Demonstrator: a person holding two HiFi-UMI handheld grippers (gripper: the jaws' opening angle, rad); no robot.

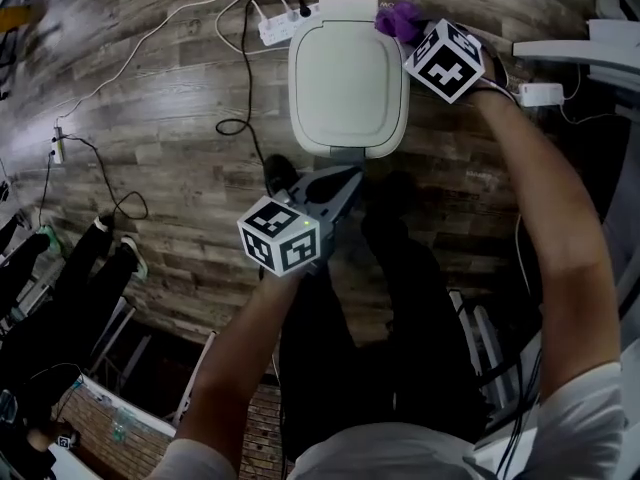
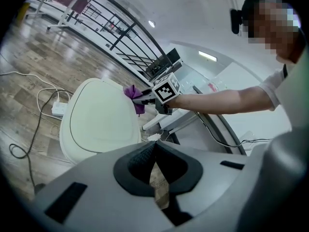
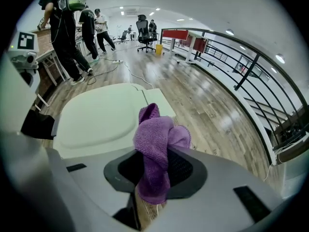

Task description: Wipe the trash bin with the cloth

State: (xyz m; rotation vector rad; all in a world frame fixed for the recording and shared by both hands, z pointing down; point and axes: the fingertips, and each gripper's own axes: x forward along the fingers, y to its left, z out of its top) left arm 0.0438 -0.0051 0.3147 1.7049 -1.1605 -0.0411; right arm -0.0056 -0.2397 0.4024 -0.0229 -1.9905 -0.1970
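Observation:
A white trash bin (image 1: pixel 348 78) with a closed lid stands on the wood floor, seen from above in the head view. My right gripper (image 1: pixel 412 30) is shut on a bunched purple cloth (image 3: pixel 157 146), held at the bin's far right corner (image 3: pixel 154 100); the cloth (image 1: pixel 399 18) shows beside the marker cube. From the left gripper view the bin (image 2: pixel 99 124) lies ahead and the cloth (image 2: pixel 135 96) hangs at its far edge. My left gripper (image 1: pixel 345 183) is shut with nothing between its pads, just short of the bin's near edge.
A white power strip (image 1: pixel 283 25) with black and white cables lies on the floor left of the bin. A white adapter (image 1: pixel 541 94) and a table frame sit to the right. People stand further back (image 3: pixel 79 28). Black railings (image 3: pixel 251 66) run along the right.

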